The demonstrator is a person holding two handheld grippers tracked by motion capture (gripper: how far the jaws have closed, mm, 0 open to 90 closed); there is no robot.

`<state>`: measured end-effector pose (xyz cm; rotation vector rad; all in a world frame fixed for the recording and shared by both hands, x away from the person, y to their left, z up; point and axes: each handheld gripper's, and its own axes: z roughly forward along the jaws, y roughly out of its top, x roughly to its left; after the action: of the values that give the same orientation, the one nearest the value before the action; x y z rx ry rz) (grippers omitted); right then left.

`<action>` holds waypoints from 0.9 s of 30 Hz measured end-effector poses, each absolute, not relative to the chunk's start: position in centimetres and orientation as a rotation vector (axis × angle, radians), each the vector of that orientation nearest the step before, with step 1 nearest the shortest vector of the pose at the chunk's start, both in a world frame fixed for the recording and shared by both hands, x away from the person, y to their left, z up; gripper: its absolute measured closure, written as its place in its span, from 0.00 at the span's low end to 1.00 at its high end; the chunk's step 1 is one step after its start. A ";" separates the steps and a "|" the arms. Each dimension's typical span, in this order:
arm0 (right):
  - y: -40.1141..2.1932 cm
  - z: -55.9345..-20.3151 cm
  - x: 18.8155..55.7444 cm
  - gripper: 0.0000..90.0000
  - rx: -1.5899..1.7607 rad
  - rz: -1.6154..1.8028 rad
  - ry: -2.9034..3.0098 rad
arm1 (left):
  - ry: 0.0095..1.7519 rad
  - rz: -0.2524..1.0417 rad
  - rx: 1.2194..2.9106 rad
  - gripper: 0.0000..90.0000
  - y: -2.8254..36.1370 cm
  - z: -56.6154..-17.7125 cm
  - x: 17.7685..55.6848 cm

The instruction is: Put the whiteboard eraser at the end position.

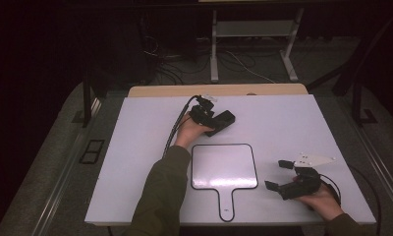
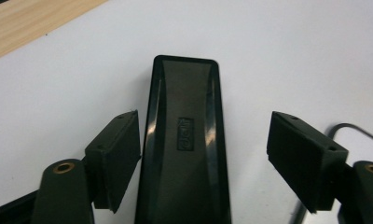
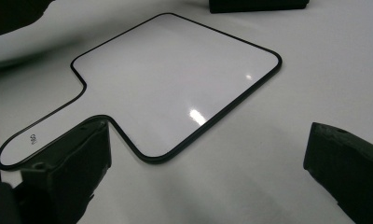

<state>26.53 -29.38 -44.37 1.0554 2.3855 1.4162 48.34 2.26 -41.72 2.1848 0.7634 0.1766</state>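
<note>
A black oblong block (image 2: 187, 140) with a small embossed mark lies flat on the white table (image 1: 293, 123). My left gripper (image 2: 205, 126) straddles it with its jaws apart: the left pad sits beside the block's edge and the right pad stands clear of it. In the high view the left gripper (image 1: 215, 122) is at the table's far middle, by the block (image 1: 226, 119). A white paddle-shaped board (image 1: 224, 167) with a black rim lies nearer the front. My right gripper (image 1: 278, 174) hovers open just right of the board (image 3: 175, 79), with nothing between its fingers.
A wooden strip (image 1: 219, 90) runs along the table's far edge. The board's handle (image 1: 227, 204) points toward the front edge. A black cable (image 1: 177, 125) trails from the left gripper across the table. Metal frame legs and cables stand on the floor beyond.
</note>
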 end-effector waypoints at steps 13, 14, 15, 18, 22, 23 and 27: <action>-29.5 -44.6 27.1 0.00 1.047 1.411 2.406 | 0.725 0.177 2.149 0.24 4.0 -40.3 46.0; -29.5 -44.6 27.1 0.00 1.047 1.412 2.406 | 0.719 0.175 2.156 0.24 4.3 -40.2 45.9; -29.5 -44.6 27.1 0.00 1.050 1.413 2.407 | 0.728 0.175 2.143 0.24 4.4 -40.2 45.8; -29.6 -44.6 27.1 0.00 1.048 1.419 2.404 | 0.728 0.175 2.138 0.24 4.9 -40.1 45.5; -29.7 -44.6 27.1 0.00 1.046 1.419 2.405 | 0.721 0.181 2.136 0.23 5.5 -40.0 44.7; -29.6 -44.6 27.1 0.00 1.048 1.423 2.404 | 0.727 0.178 2.124 0.23 5.6 -40.0 44.4; -29.6 -44.6 27.1 0.00 1.047 1.422 2.404 | 0.726 0.187 2.104 0.22 6.2 -39.9 43.4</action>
<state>27.08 -29.60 -44.55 1.0470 2.4044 1.4215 43.40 6.23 -39.93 2.1042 0.7259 0.1872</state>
